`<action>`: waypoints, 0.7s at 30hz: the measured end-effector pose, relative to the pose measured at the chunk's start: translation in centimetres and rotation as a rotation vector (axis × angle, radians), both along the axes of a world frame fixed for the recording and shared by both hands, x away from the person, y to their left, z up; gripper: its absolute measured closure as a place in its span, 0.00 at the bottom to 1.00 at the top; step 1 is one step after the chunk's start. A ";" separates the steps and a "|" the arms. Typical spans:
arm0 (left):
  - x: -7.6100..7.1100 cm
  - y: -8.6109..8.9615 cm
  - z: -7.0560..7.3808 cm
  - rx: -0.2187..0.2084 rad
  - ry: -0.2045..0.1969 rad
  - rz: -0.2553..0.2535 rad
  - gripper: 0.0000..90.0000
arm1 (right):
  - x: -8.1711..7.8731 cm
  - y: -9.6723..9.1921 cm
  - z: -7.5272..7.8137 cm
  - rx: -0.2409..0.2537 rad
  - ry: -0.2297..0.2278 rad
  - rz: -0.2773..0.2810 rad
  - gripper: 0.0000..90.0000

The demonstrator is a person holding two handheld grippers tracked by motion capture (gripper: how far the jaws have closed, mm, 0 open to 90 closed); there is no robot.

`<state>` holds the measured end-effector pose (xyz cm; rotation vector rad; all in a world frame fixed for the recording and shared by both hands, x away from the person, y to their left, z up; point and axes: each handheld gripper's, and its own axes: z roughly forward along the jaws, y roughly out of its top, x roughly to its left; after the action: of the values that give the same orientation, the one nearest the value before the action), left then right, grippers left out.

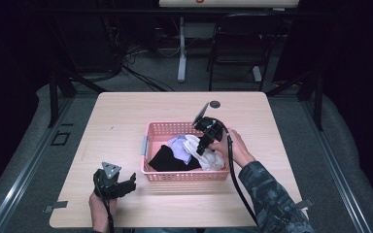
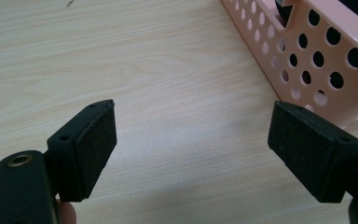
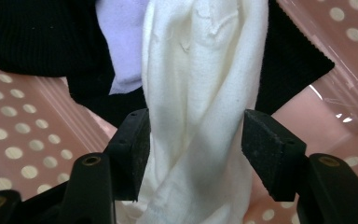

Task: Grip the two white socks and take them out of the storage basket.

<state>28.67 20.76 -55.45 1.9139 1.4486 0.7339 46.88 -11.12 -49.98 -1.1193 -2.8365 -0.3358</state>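
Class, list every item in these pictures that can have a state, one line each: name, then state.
Pink basket: upright on the table, holding clothes.
White cloth: bunched, running between the right gripper's fingers, which are not fully closed on it.
Black cloth: lying crumpled in the basket.
Lilac cloth: lying in the basket, partly covered.
Left gripper: open, holding nothing, over bare table.

My left tool (image 1: 126, 186) sits low at the near left, jaws spread wide, held in my left hand (image 1: 99, 206). My right tool (image 1: 203, 145) angles downward, its jaws parted around white cloth, my right hand (image 1: 230, 148) gripping it, forearm sleeved.
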 end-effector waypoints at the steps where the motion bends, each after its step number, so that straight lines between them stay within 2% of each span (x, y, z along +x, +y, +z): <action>1: 0.0 0.0 0.0 0.000 0.000 -0.001 0.17 | 0.0 0.0 -0.1 -0.012 0.005 -0.005 0.48; 3: 0.0 0.0 0.0 0.001 0.000 -0.001 0.17 | 0.0 0.0 -0.3 -0.017 -0.002 -0.031 0.49; 4: 0.0 0.0 0.0 0.001 0.000 -0.001 0.17 | 0.1 -0.1 -0.5 -0.030 -0.012 -0.022 0.49; 8: 0.0 0.0 0.0 0.002 0.000 -0.001 0.17 | 0.3 -0.2 -1.1 -0.045 -0.002 -0.055 0.56; 11: 0.0 0.0 0.0 0.002 -0.001 0.000 0.17 | 0.3 -0.2 -1.3 -0.074 0.003 -0.050 0.70; 12: 0.0 0.0 0.0 0.001 -0.001 0.001 0.17 | 0.3 -0.2 -1.3 -0.070 -0.006 -0.048 0.77; 14: 0.0 0.0 0.0 0.000 -0.001 0.001 0.17 | 0.3 -0.2 -1.3 -0.075 -0.006 -0.043 0.85; 17: 0.0 0.0 0.0 0.001 -0.001 0.000 0.17 | 0.2 -0.3 -0.9 -0.067 0.000 -0.055 0.90; 18: 0.0 0.0 0.0 0.001 -0.001 0.000 0.17 | 0.2 -0.4 -0.7 -0.061 -0.014 -0.054 0.91; 19: 0.0 0.0 0.0 -0.001 -0.001 0.002 0.17 | 0.2 -0.4 -0.3 -0.073 -0.014 -0.048 0.92; 21: 0.0 0.0 0.0 -0.001 -0.001 0.003 0.17 | 0.1 -0.6 0.3 -0.064 -0.009 -0.045 0.93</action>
<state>28.67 20.77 -55.42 1.9110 1.4506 0.7358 47.01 -11.69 -49.64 -1.1987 -2.8526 -0.2547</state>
